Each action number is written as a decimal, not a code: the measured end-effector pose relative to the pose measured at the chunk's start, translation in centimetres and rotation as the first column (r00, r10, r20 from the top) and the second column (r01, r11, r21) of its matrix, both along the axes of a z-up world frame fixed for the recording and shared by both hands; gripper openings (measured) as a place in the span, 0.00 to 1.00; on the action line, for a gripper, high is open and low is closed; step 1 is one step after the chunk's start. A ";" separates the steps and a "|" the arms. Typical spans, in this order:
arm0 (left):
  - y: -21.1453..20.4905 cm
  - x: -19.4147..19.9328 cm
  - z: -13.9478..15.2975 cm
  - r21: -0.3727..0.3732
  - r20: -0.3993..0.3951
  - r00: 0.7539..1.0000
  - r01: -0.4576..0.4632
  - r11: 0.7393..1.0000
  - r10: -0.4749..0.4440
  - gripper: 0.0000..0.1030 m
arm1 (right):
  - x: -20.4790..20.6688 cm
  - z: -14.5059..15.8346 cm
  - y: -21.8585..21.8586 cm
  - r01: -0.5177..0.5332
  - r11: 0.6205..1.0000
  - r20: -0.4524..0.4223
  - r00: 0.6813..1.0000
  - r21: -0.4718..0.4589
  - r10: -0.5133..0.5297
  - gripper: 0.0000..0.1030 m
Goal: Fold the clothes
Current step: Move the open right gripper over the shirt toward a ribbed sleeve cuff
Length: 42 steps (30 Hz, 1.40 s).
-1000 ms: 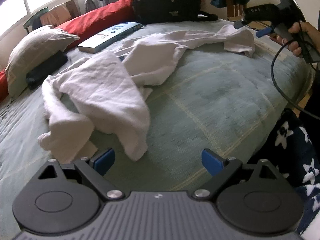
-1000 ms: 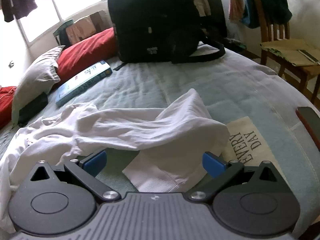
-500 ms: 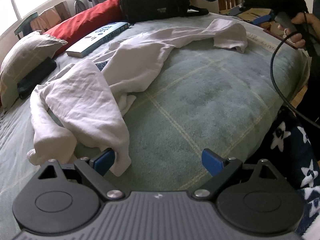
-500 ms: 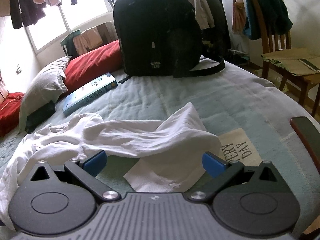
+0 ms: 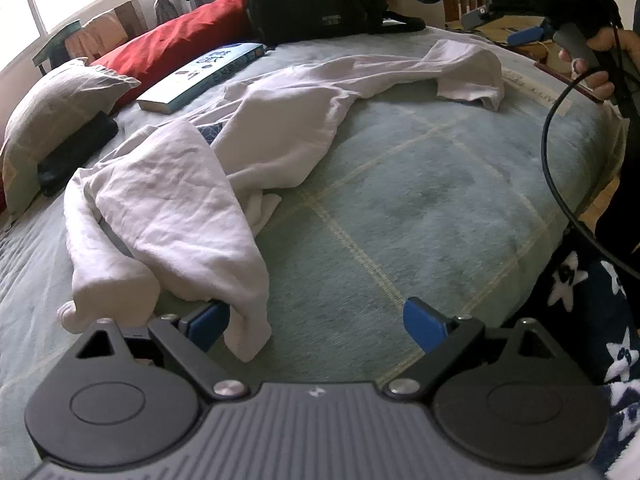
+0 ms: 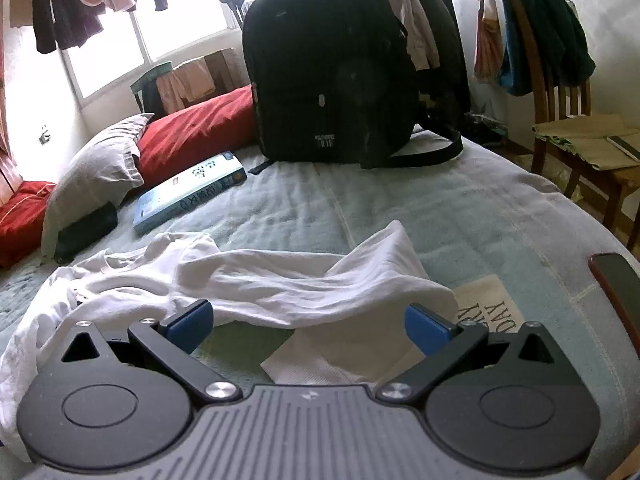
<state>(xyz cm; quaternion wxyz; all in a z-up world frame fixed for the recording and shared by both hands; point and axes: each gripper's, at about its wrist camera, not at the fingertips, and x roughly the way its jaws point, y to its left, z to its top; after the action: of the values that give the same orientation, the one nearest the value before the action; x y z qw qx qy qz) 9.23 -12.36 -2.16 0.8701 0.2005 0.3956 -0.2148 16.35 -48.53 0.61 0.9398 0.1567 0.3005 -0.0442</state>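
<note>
Left gripper (image 5: 316, 322) gapes wide, empty, one pad brushing the shirt (image 5: 172, 208) crumpled on the bed (image 5: 420, 208). Right gripper (image 6: 308, 322), equally wide and empty, straddles a sleeve. Risk: pinching bunched layers, or dragging cloth toward the book (image 6: 188, 192).

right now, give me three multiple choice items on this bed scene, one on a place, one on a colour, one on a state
1. Where does the book lie?
A. on the chair
B. on the bed beside the red pillow
C. inside the backpack

2. What colour is the garment to be folded?
A. white
B. black
C. red

3. How do the left gripper and right gripper stand?
A. both shut on cloth
B. one open, one shut
C. both open

Answers:
1 B, the book rests flat on the bedcover next to the red pillow.
2 A, the crumpled cloth is white.
3 C, a wide gap shows between each pair of blue fingers.
</note>
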 end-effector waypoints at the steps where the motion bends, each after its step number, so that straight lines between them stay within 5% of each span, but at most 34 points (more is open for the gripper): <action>1: 0.1 0.0 0.0 -0.001 0.002 1.000 -0.001 1.000 0.001 0.91 | 0.1 0.0 0.0 0.001 1.000 -0.003 1.000 0.003 -0.001 1.00; 42: 2.6 0.3 -0.1 -0.057 -0.001 0.999 -0.050 0.997 0.050 0.91 | 1.3 -0.2 0.6 0.056 0.998 -0.045 0.997 0.013 -0.055 1.00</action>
<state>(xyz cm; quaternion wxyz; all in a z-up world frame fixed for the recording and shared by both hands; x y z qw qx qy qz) 9.54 -9.74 -2.27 0.8808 0.1657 0.3938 -0.2041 17.67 -47.97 0.43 0.9301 0.1704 0.3174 -0.0716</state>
